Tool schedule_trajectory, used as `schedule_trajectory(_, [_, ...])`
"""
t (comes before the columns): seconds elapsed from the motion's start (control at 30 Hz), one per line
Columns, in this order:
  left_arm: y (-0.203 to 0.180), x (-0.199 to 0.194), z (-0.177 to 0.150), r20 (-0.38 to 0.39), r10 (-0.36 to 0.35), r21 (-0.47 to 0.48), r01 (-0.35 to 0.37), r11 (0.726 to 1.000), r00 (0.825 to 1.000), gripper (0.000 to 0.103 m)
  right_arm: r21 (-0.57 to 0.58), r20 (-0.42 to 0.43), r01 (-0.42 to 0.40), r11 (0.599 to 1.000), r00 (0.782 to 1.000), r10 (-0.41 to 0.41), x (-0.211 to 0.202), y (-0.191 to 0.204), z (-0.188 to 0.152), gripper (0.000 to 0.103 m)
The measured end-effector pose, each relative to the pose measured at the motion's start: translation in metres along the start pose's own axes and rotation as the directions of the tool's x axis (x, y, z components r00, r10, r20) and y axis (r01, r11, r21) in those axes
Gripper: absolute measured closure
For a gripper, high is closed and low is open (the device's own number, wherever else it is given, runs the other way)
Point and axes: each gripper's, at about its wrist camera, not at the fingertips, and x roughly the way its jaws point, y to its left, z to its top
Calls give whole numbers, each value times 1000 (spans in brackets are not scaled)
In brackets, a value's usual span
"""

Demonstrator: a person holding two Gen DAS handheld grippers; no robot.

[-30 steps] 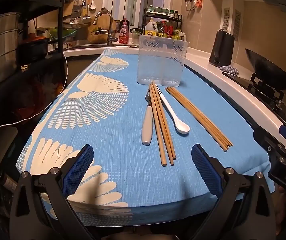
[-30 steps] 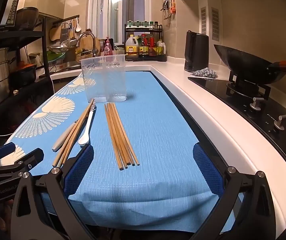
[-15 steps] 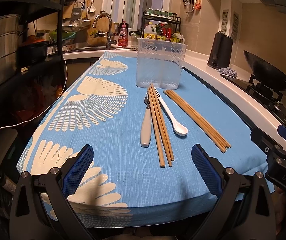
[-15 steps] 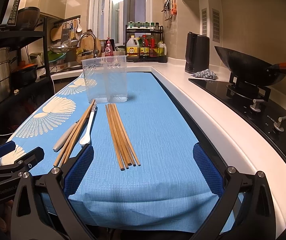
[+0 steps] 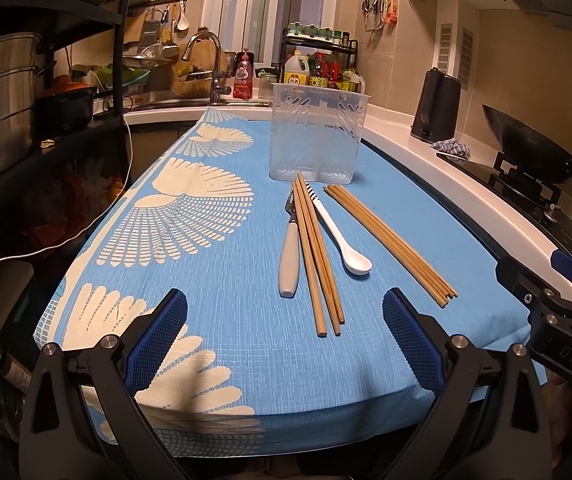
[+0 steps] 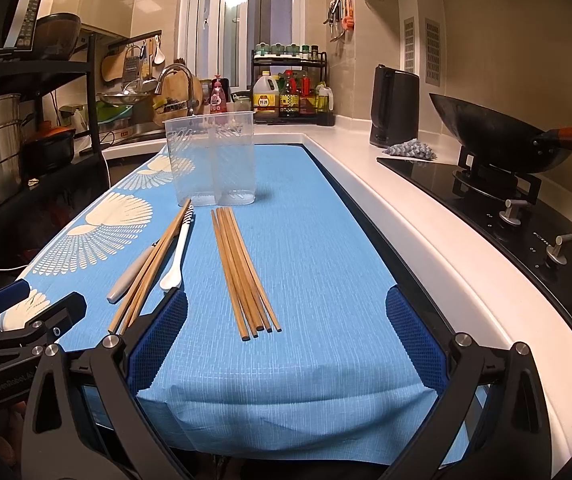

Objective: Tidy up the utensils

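A clear plastic utensil holder (image 5: 318,136) (image 6: 211,162) stands upright on the blue cloth. In front of it lie a grey-handled fork (image 5: 290,258) (image 6: 129,274), a few wooden chopsticks (image 5: 318,256) (image 6: 151,268), a white spoon (image 5: 342,236) (image 6: 175,258) and a separate bundle of several chopsticks (image 5: 392,242) (image 6: 241,272). My left gripper (image 5: 284,336) hovers open at the near edge, just short of the fork and chopsticks. My right gripper (image 6: 286,332) is open too, its gap centred near the ends of the bundle. Neither holds anything.
A white counter edge (image 6: 426,232) runs along the right, with a black hob and wok (image 6: 498,140) and a black kettle (image 6: 394,106) beyond. Behind the holder are a sink tap (image 5: 209,64) and a bottle rack (image 5: 318,64). A dark shelf with pots (image 5: 1,92) stands at the left.
Both views have shifted slightly; the utensils and holder lie where they were. Both grippers remain open.
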Motion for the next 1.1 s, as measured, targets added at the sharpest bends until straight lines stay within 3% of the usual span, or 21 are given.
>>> schedule_trajectory(0.9, [-2,-4,-1,23,-16,9,16,1000,1000,8,29,-10,-9,1000,1000,9,-2,-6,1,6])
schedule_trajectory(1.0, [-3,-3,-3,25,-2,11,2,1000,1000,14,34,-18,-6,999,1000,7,0,-7,1,9])
schedule_trajectory(1.1, [-2,-2,-5,27,0,6,-1,1000,1000,28,32,-28,-13,999,1000,14,3,-7,-2,22])
